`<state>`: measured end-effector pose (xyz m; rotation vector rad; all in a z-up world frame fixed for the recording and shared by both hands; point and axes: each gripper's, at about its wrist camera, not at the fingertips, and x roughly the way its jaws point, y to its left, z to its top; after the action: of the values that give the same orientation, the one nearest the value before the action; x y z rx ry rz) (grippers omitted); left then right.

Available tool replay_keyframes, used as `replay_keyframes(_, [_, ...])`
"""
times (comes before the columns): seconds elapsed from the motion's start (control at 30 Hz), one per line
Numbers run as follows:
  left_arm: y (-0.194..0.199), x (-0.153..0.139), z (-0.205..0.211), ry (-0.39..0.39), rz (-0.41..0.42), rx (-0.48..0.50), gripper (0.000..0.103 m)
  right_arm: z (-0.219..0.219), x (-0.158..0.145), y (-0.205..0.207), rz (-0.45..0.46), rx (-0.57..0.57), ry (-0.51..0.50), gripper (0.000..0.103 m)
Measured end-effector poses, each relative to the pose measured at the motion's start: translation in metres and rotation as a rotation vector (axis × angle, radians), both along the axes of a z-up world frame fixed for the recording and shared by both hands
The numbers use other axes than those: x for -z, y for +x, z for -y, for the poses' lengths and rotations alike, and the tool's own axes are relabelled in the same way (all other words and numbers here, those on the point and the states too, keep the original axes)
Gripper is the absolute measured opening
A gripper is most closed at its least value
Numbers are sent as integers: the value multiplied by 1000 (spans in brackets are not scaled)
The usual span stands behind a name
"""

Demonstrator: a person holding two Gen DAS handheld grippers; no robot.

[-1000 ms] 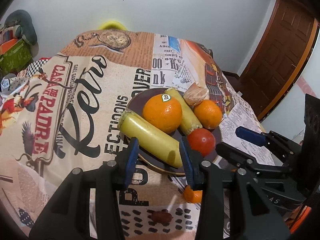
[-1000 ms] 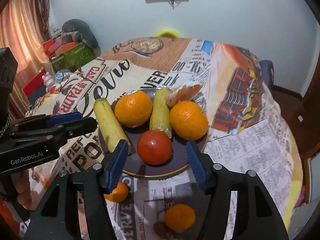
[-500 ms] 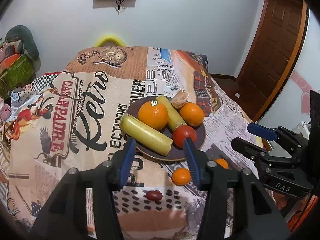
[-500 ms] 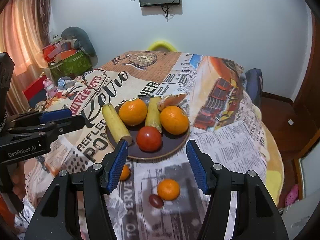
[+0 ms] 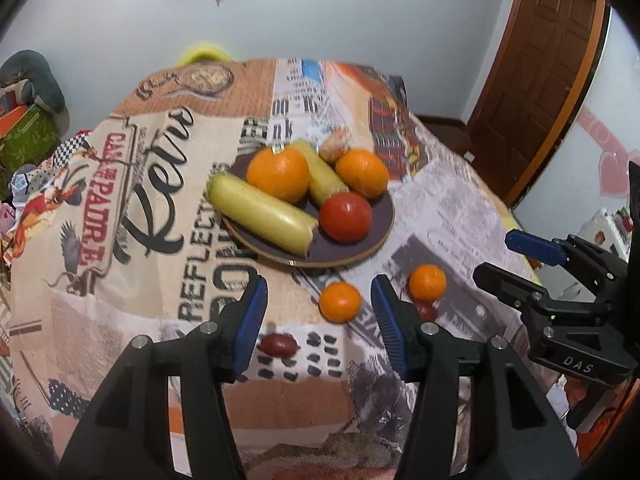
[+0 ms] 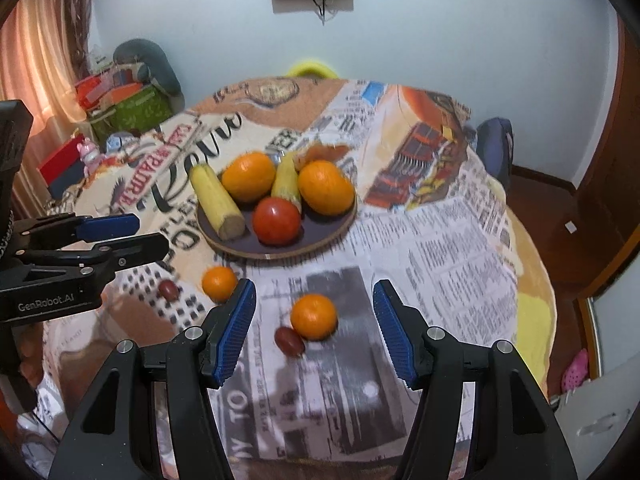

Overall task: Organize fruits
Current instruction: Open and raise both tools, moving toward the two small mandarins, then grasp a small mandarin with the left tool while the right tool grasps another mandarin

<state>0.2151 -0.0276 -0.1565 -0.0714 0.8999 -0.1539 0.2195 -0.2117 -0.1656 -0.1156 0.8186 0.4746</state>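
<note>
Fingers apart on my left gripper (image 5: pixel 319 312) and right gripper (image 6: pixel 314 310), above loose small round orange tangerines (image 6: pixel 313 317).

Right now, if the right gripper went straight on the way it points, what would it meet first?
Probably the small orange lying on the tablecloth between the open fingers of the right gripper, with a dark red fruit touching it. Depth is unclear; the plate lies beyond.
</note>
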Motion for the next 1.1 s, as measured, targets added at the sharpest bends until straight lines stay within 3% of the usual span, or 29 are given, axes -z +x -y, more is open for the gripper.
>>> replay_keyframes(0.2, [6,28,9,8,-75,8,54,2,25,3,-53,-6,0,57])
replay_keyframes(0.43, [16,48,19,20,-102,30,53,-3,44,11,-85,-18,5,57])
replay_keyframes(0.63, [26,60,26,14,-131,51,53,-3,55,20,-130,-27,41,41])
replay_keyframes(0.87, [32,66,28,-6,-145,66,34,-6,57,23,-138,-44,49,35])
replay_keyframes(1.1, [31,66,24,-25,-138,64,34,-6,53,25,-134,-41,61,34])
